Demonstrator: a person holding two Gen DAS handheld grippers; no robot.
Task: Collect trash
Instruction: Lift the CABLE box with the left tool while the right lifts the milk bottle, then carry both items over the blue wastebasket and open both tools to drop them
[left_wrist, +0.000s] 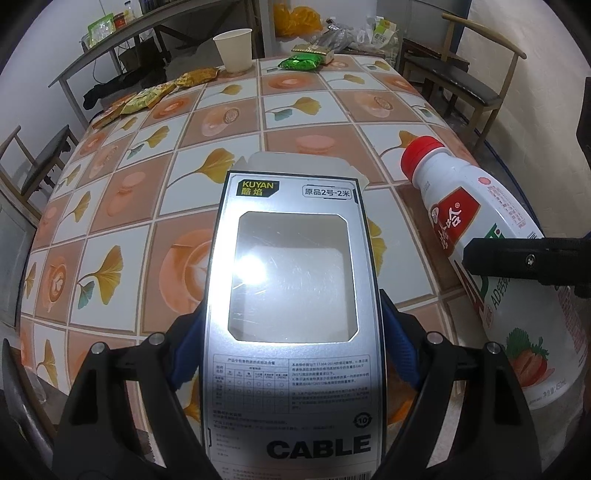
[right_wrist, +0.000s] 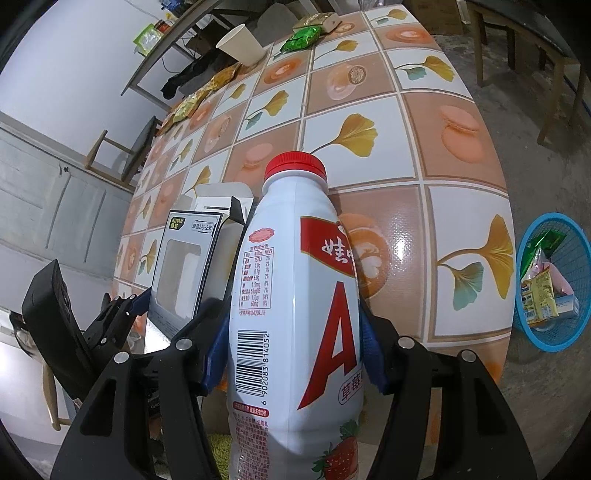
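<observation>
My left gripper (left_wrist: 291, 354) is shut on a silver cable box (left_wrist: 291, 295) with a clear window and an open top flap, held above the tiled tablecloth (left_wrist: 155, 229). My right gripper (right_wrist: 291, 350) is shut on a white milk-drink bottle (right_wrist: 295, 295) with a red cap and a strawberry picture; its blue pads (right_wrist: 371, 354) press the bottle's sides. In the left wrist view the bottle (left_wrist: 495, 251) shows at the right with a black part of the right gripper across it. The right wrist view shows the cable box (right_wrist: 184, 266) and the left gripper (right_wrist: 173, 321) at the left.
A blue mesh basket (right_wrist: 554, 336) holding wrappers stands on the floor to the right of the table. At the table's far end stand a paper cup (left_wrist: 234, 51), a green packet (left_wrist: 299, 63) and yellow snack packets (left_wrist: 147, 99). Wooden chairs (left_wrist: 465, 77) flank the table.
</observation>
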